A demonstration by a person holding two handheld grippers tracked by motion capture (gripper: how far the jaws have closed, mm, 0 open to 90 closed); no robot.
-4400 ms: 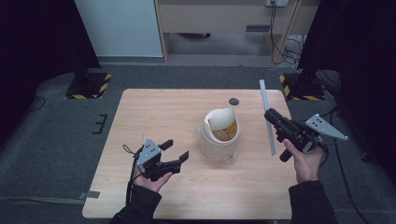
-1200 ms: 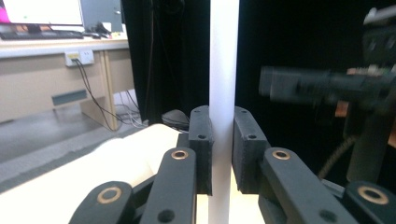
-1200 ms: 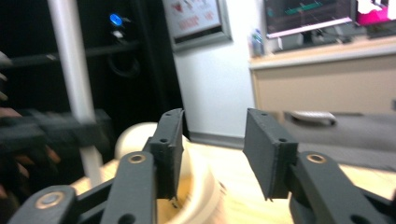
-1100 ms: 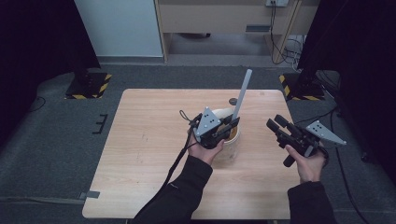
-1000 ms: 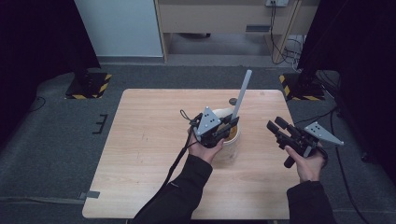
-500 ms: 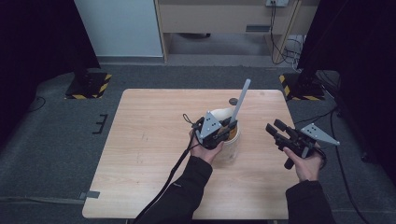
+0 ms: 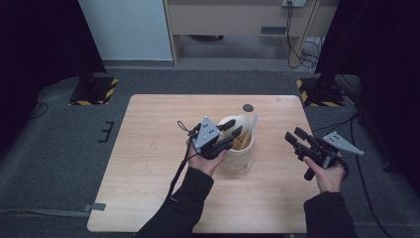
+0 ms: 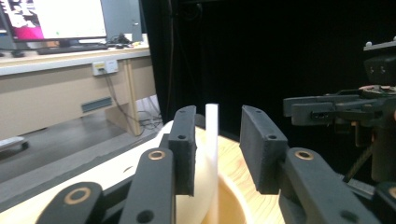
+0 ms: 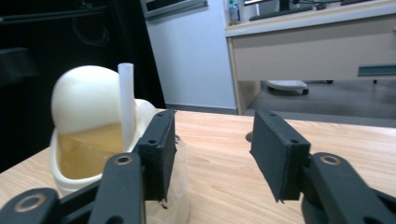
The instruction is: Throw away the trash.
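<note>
A white straw point(image 8: 212, 154) stands nearly upright in a clear cup point(image 7: 237, 156) that holds a cream, rounded insert and some amber filling, near the middle of the counter point(image 7: 148, 163). In the left gripper view the straw rises between the jaws of the left gripper point(image 8: 217, 149), close to the left-hand jaw, with a clear gap to the other. The jaws are spread, so the straw seems to stand on its own, propped against the cup's inside. The left gripper hovers right at the cup's rim, probably having just let the straw go or guiding it down.

The right gripper point(image 7: 301, 141) is held well off to the cup's other side, above the counter, jaws spread and empty, likely waiting clear of the work. A small dark disc point(image 7: 247, 107) lies on the counter beyond the cup.
</note>
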